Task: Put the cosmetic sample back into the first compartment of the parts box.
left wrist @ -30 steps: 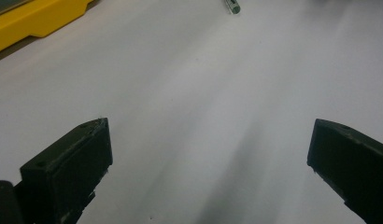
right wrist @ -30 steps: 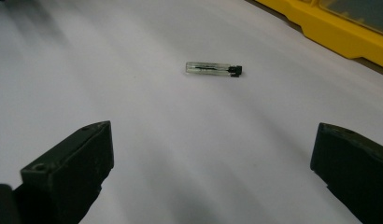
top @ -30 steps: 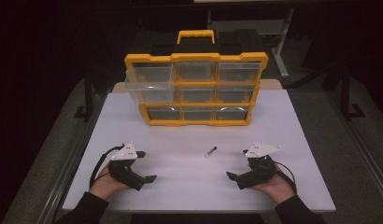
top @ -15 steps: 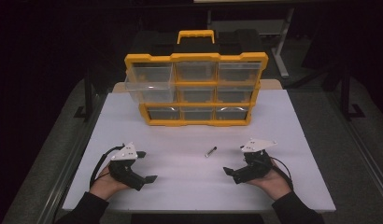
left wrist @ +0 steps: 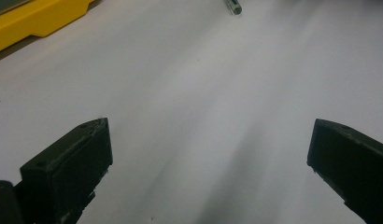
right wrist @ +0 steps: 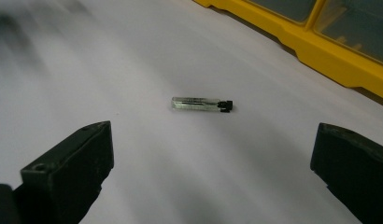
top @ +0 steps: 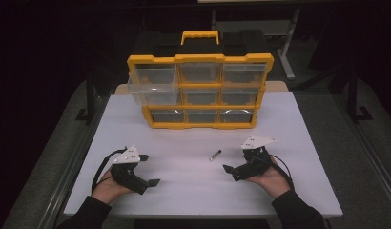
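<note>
Right gripper (top: 230, 171) has crept in toward the tube since a second ago; left gripper (top: 148, 169) hasn't budged. Small clear tube (top: 215, 155) with a dark cap lies flat on the white table (top: 298, 143), mid-width, closer to the near edge, apart from everything. Right gripper's jaws are wide and empty, pointed at it, just short. Left gripper's jaws are also wide, empty, near the near-left corner. Yellow drawer cabinet (top: 200, 90) sits at the far edge, top-left drawer (top: 153, 86) pulled out.

Counted on the white table (top: 298, 124): 1 yellow plastic organiser w/ 9 clear drawers (top: 200, 90), 1 small clear vial w/ black cap (top: 215, 155), 2 black two-jaw grippers.
</note>
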A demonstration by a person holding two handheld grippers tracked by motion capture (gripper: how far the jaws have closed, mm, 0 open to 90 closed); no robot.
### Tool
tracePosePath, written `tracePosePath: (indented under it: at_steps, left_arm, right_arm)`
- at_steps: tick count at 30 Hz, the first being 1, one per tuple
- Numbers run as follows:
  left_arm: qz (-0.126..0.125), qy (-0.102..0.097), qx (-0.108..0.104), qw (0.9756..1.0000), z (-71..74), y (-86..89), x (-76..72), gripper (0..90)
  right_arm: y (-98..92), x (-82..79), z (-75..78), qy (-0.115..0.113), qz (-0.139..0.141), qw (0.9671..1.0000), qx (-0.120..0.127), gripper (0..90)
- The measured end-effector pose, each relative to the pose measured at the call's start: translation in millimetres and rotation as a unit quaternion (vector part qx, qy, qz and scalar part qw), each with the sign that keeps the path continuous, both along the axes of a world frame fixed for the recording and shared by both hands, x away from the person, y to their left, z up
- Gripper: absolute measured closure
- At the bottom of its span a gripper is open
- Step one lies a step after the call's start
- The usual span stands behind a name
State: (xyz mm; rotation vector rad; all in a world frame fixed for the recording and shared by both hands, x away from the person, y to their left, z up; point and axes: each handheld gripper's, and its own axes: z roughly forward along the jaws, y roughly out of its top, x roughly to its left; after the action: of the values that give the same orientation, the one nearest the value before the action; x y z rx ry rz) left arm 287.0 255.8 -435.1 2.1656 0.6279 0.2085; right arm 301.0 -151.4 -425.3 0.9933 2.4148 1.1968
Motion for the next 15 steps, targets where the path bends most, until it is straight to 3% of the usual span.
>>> tracePosePath:
  at_steps: [15]
  left_arm:
    - [-0.002, 0.002, 0.0, 1.0, -0.3, -0.1, -0.5, 0.0]
  right_arm:
    - [12.8, 12.0, 1.7, -0.001, 0.0, 1.0, -0.003, 0.0]
